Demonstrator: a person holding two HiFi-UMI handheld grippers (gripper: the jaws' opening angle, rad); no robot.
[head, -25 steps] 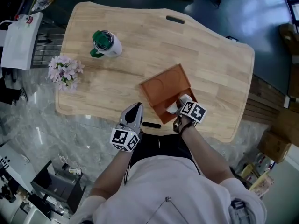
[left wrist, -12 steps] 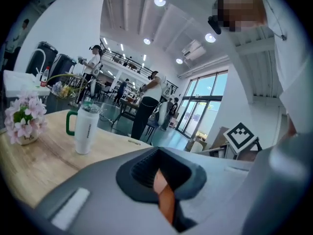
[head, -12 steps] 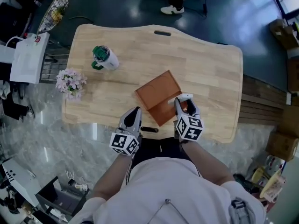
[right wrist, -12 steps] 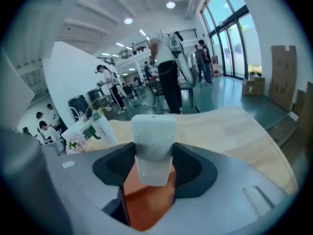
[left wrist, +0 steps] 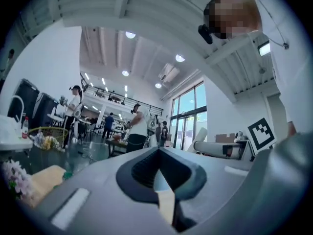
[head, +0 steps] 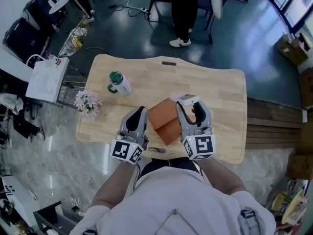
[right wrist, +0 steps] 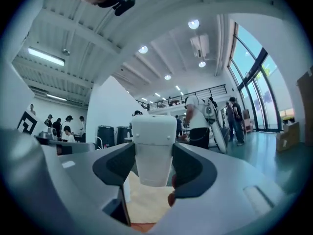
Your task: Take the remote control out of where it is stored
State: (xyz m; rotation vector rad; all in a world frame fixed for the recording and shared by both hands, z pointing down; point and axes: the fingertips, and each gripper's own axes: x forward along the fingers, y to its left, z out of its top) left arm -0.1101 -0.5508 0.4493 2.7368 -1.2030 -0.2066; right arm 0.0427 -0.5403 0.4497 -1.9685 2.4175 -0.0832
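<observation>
In the head view my right gripper [head: 189, 103] is raised above the brown box [head: 164, 120] and shut on a white remote control [head: 189, 99]. The right gripper view shows that remote [right wrist: 152, 148] upright between the jaws of the right gripper [right wrist: 154, 173], pointing up into the room. My left gripper [head: 138, 113] hovers beside the box's left edge, shut with nothing in it. In the left gripper view the left gripper [left wrist: 159, 177] points up at the ceiling, its pads together. The box interior is mostly hidden by the grippers.
The box lies on a light wooden table [head: 222, 94]. A green-lidded cup [head: 118, 82] and a small flower bunch [head: 87, 102] stand at its left. A black object [head: 156, 150] lies at the near edge. A white bag [head: 47, 80] hangs left; a person [head: 183, 13] stands beyond.
My right gripper has risen out of the brown box with the white remote in it. Both grippers now tilt upward, and the table looks smaller and farther away.
</observation>
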